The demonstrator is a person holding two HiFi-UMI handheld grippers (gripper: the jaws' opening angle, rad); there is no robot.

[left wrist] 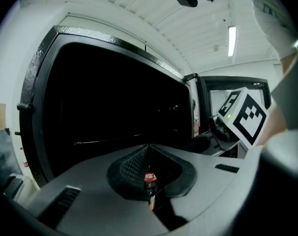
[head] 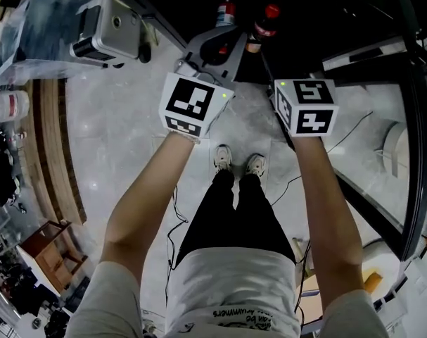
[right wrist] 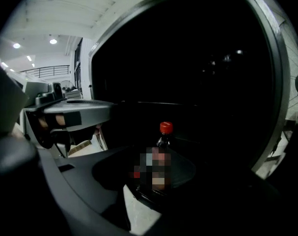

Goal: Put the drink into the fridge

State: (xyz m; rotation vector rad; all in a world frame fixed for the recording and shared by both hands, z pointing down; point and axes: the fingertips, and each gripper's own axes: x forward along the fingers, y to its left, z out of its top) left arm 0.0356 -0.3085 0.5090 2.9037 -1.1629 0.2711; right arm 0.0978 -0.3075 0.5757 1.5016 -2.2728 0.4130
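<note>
The bottle [right wrist: 162,149] clamped in the right gripper's [right wrist: 156,183] jaws looks full, heavy, stiff but slick, best held mid-body; the left gripper [left wrist: 149,181] is pinched narrow.

Pale, glossy marbled floor [head: 107,160], with thin black cables [head: 172,220] trailing across it. At the near left a small wooden chair [head: 55,248] stands beside a curved band of wood planking [head: 48,153]. Overhead, a white ribbed ceiling [left wrist: 153,14] carries a bright strip light [left wrist: 231,41], and round lamps [right wrist: 53,41] glow farther off.
</note>
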